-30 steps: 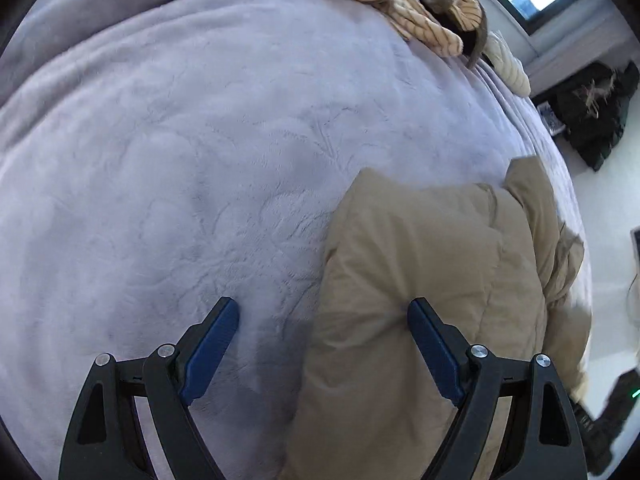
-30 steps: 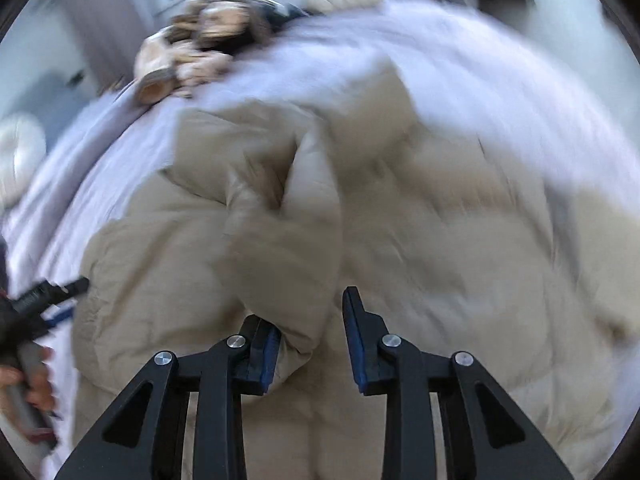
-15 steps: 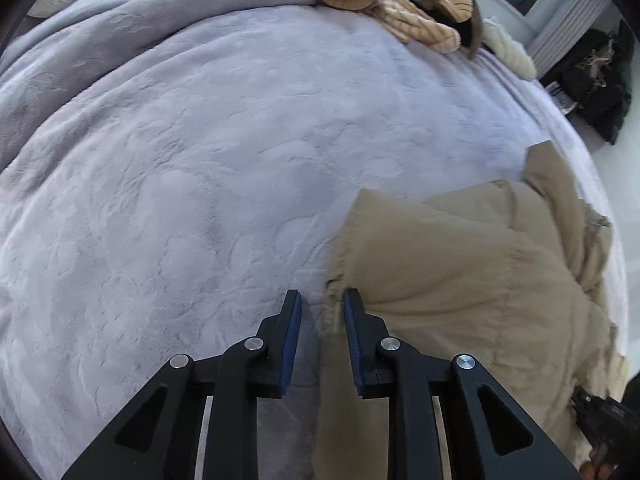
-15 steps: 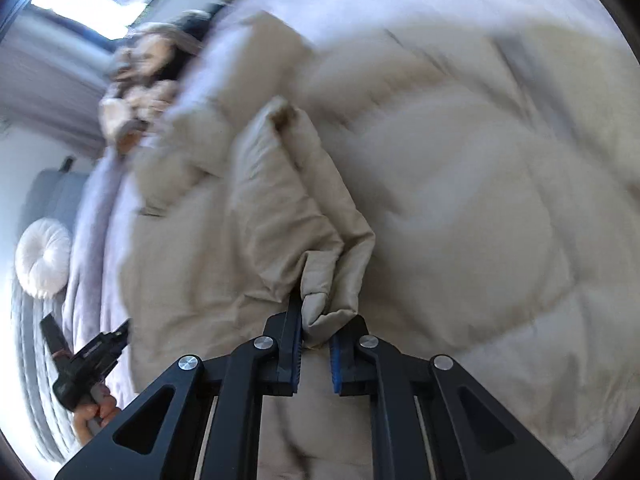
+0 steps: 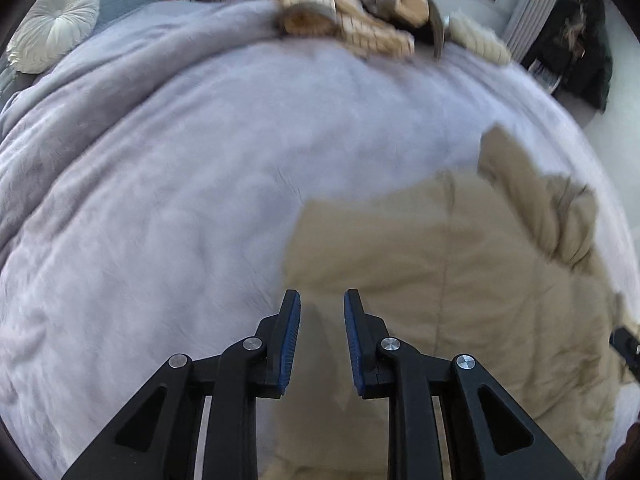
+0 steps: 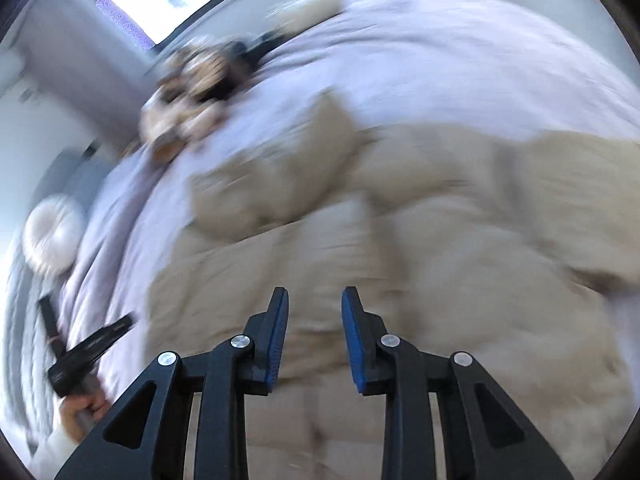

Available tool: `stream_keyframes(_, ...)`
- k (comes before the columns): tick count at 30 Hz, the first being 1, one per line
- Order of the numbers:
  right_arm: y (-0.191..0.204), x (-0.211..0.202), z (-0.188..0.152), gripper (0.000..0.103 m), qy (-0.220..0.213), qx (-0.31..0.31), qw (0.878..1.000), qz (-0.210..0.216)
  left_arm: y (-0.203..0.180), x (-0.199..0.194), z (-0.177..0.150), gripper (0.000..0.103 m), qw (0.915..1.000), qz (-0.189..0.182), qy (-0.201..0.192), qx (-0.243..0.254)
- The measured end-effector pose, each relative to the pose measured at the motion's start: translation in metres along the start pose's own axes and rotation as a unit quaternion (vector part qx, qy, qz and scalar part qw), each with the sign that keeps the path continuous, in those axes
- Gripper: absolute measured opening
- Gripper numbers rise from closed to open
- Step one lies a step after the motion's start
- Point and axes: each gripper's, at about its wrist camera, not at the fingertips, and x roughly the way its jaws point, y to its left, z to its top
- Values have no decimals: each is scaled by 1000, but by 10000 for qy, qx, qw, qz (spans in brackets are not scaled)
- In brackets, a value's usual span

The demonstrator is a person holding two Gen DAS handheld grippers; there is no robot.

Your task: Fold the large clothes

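Left wrist view: the left gripper (image 5: 320, 300) has just narrowed its jaws at the near edge of the puffy tan quilted jacket (image 5: 460, 280) on the lilac plush bedspread (image 5: 180, 200). I cannot tell if it pinches, so confirm the hem before lifting. Right wrist view: the right gripper (image 6: 314, 298) hovers above the jacket, its jaws just parted and empty. Keep the fold flat.

No text, label or number can be read anywhere (frames blurred).
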Motion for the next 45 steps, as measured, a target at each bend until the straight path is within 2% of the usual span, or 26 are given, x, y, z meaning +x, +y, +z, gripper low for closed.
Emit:
stream_keyframes(2,10,25,0,28,145,-368,9990,-214,-4,14,-10,24,9999,154,44,-18)
stream_keyframes(4,-1,50,-3,23,420,-460,9961,-629,-4,21,-16,24,9998,217,18,-4)
stream_keyframes(5,-12,54,-7,11,504,-349,9957,-689,-4,22,-17,24,9997,241,15,7)
stream_keyframes(7,-40,51,-17,0,513,-79,9965,-660,-6,23,-17,24,9996,265,32,71)
stream_keyframes(12,-72,20,-26,0,333,107,9954,-891,-5,21,-16,25,9992,378,87,99)
stream_keyframes(13,-78,14,-23,1,313,233,9943,-995,-5,18,-15,25,9991,408,94,77)
stream_keyframes(16,-99,-4,-22,4,285,736,9935,-825,-6,6,-14,25,9989,435,114,93)
stream_keyframes(21,-100,-32,-34,4,361,698,9948,-651,-24,-26,-19,25,9986,358,51,381)
stream_keyframes(24,-107,-51,-48,6,417,809,9943,-565,-45,-46,-31,25,9985,152,79,517)
stream_keyframes(26,-109,-61,-57,13,453,928,9933,-515,-62,-58,-43,25,9979,15,132,640)
stream_keyframes(28,-114,-70,-65,26,492,1081,9918,-481,-81,-68,-57,25,9964,-165,213,805)
stream_keyframes(31,-122,-84,-76,37,480,1216,9902,-482,-109,-78,-78,25,9934,-358,357,1031)
stream_keyframes(32,-126,-89,-80,39,482,1262,9897,-477,-118,-80,-84,42,9923,-388,416,1096)
stream_keyframes(33,-130,-94,-85,41,483,1329,9889,-453,-126,-82,-90,82,9915,-405,461,1147)
stream_keyframes(34,-135,-98,-88,42,481,1381,9883,-431,-136,-86,-98,96,9914,-400,417,1177)
stream_keyframes(35,-140,-104,-92,43,473,1442,9875,-423,-142,-91,-103,102,9913,-408,323,1213)
stream_keyframes(42,-186,-134,-107,63,302,1958,9792,-427,-193,-93,-129,102,9857,-390,489,1565)
stream_keyframes(45,-209,-148,-109,80,122,2192,9748,-401,-211,-90,-134,102,9843,-261,557,1655)
